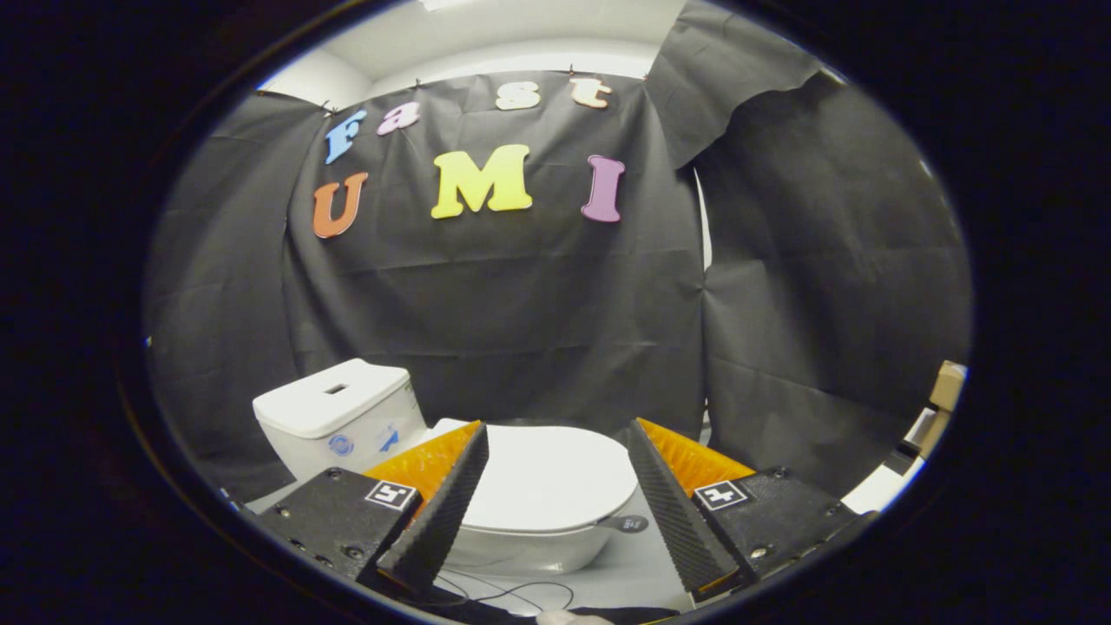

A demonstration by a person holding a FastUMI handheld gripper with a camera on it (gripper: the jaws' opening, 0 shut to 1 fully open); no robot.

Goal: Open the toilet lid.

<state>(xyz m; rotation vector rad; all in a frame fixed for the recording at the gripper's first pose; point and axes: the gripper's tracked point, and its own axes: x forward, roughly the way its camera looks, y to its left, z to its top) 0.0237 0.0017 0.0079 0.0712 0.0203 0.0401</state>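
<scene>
Ahead, closed toilet lid [542, 473] (cistern [334, 417] behind), hand-held gripper [555, 438] open

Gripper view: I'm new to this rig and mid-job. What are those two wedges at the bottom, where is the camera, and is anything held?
The camera rides on hand-held tongs and looks forward along their two fingers; those are the wedges. The fingers stand apart, open, and nothing is held between them. Beyond and between them sits a white toilet with its lid down. The tank is behind it, to the left. A small dark tab sticks out at the lid's right edge. Thin cables lie on the floor in front. Black cloth forms the booth's wall behind.
</scene>
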